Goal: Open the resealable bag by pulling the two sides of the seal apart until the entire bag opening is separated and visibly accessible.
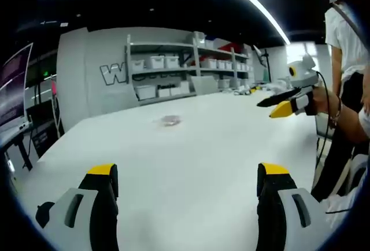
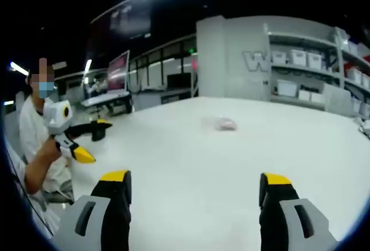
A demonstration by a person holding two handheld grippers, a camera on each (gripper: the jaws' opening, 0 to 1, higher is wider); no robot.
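Both grippers wide, bag far off!
Left gripper (image 1: pixel 188 173) and right gripper (image 2: pixel 196 181) gape empty; the blurred bag (image 1: pixel 169 121) lies well beyond the fingertips on the table (image 1: pixel 202 147).

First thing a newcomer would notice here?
A wide white table with one small resealable bag lying alone far out on it, pinkish and blurred. Both yellow-tipped grippers are open well short of it: the left gripper and the right gripper. Behind stand shelves of white bins.
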